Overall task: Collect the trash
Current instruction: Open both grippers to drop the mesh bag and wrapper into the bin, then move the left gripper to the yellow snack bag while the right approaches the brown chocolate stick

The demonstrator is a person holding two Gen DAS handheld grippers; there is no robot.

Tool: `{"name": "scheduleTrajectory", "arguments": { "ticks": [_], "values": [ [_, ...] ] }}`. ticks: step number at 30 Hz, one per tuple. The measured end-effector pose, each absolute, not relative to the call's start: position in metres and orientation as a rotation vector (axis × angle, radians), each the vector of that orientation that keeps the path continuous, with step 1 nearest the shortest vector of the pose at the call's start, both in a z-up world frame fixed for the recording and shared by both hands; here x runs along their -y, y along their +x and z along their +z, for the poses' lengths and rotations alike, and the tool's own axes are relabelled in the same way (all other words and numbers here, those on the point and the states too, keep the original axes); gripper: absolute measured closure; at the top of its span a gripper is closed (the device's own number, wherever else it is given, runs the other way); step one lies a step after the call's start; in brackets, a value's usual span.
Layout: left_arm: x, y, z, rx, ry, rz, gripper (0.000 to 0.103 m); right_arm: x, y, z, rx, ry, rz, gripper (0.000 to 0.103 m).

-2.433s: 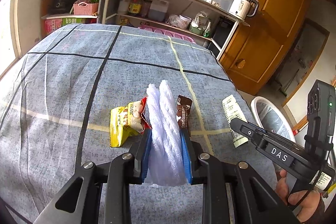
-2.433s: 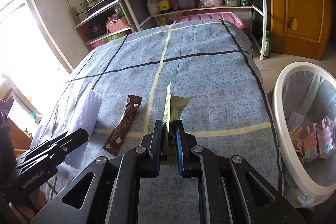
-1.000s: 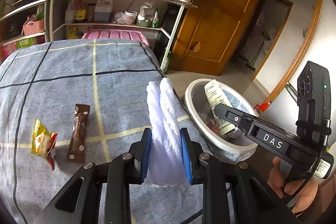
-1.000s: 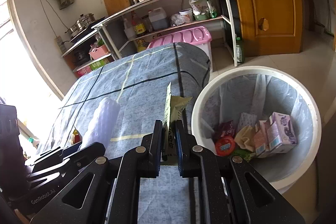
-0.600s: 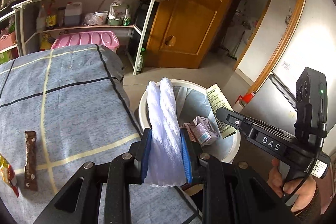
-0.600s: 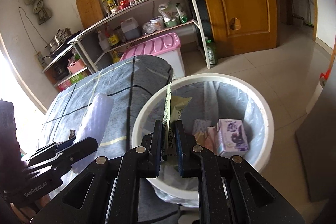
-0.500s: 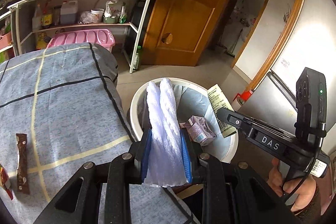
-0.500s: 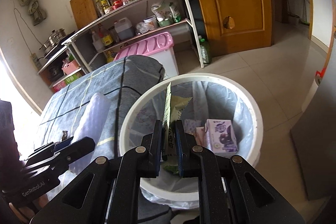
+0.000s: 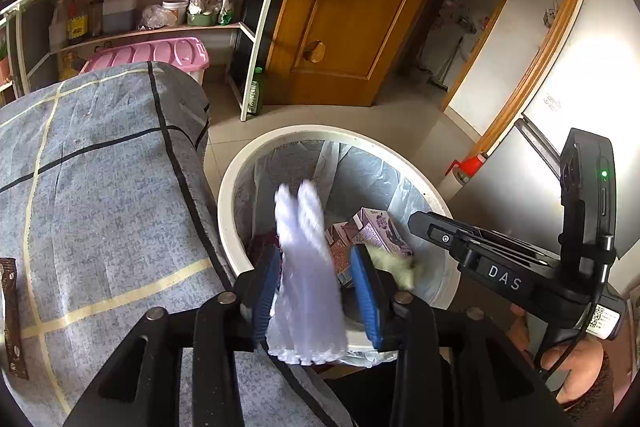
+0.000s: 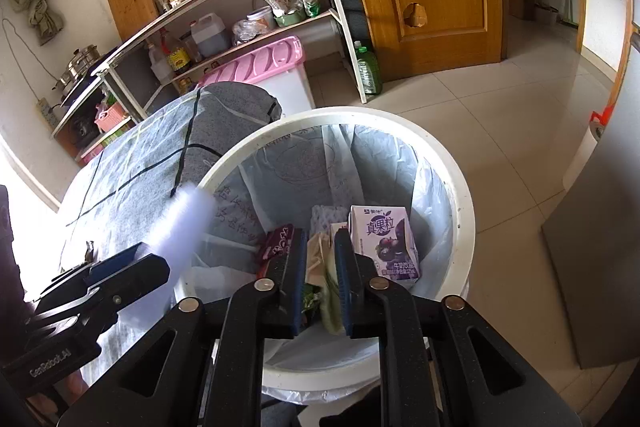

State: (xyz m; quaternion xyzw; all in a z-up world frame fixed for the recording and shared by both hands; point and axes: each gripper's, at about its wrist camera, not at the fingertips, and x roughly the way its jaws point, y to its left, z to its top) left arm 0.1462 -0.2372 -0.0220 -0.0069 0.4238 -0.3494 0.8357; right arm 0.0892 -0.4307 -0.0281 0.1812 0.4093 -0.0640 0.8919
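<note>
Inside, the white bin [image 10: 460,195] holds a purple carton [image 10: 384,243]; wrappers beside it.

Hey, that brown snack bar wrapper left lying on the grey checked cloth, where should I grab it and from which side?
Grip the long brown snack bar wrapper across its narrow width near the middle, coming straight down from above. It lies flat on the grey checked cloth, so only a top-down pinch on its long edges looks workable.
</note>
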Motion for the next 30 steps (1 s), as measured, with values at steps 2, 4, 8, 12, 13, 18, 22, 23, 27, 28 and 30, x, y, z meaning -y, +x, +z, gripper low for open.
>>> {"name": "scheduleTrajectory", "arguments": {
  "ticks": [2, 4, 8, 12, 13, 18, 22, 23, 27, 28, 30],
  "values": [
    [0.236, 0.146, -0.022, -0.897, -0.017, -0.740, 0.058, 0.430, 0.087, -0.028, -0.845, 0.381, -0.132, 0.069],
    [0.234, 0.146, -0.021, -0.896, -0.020, -0.734, 0.058, 0.429, 0.086, -0.027, -0.844, 0.390, -0.129, 0.069],
    [0.224, 0.143, -0.018, -0.886, -0.033, -0.721, 0.058, 0.423, 0.085, -0.025, -0.838, 0.390, -0.121, 0.069],
    [0.208, 0.141, -0.013, -0.869, -0.047, -0.708, 0.058, 0.415, 0.082, -0.022, -0.829, 0.391, -0.116, 0.069],
    [0.205, 0.140, -0.012, -0.866, -0.052, -0.703, 0.058, 0.413, 0.082, -0.021, -0.826, 0.395, -0.111, 0.069],
    [0.183, 0.134, -0.004, -0.836, -0.070, -0.679, 0.058, 0.395, 0.080, -0.014, -0.811, 0.388, -0.078, 0.069],
    [0.163, 0.129, 0.000, -0.818, -0.087, -0.647, 0.058, 0.376, 0.079, -0.008, -0.796, 0.374, -0.040, 0.069],
    [0.157, 0.128, 0.001, -0.818, -0.093, -0.635, 0.058, 0.371, 0.080, -0.007, -0.795, 0.370, -0.033, 0.069],
    [0.131, 0.125, 0.002, -0.802, -0.113, -0.592, 0.058, 0.351, 0.082, -0.005, -0.794, 0.358, 0.007, 0.069],
    [0.125, 0.125, 0.002, -0.799, -0.117, -0.580, 0.058, 0.346, 0.082, -0.005, -0.793, 0.356, 0.017, 0.069],
    [0.109, 0.123, 0.003, -0.787, -0.125, -0.544, 0.057, 0.335, 0.084, -0.004, -0.792, 0.348, 0.038, 0.069]
  ]
}}
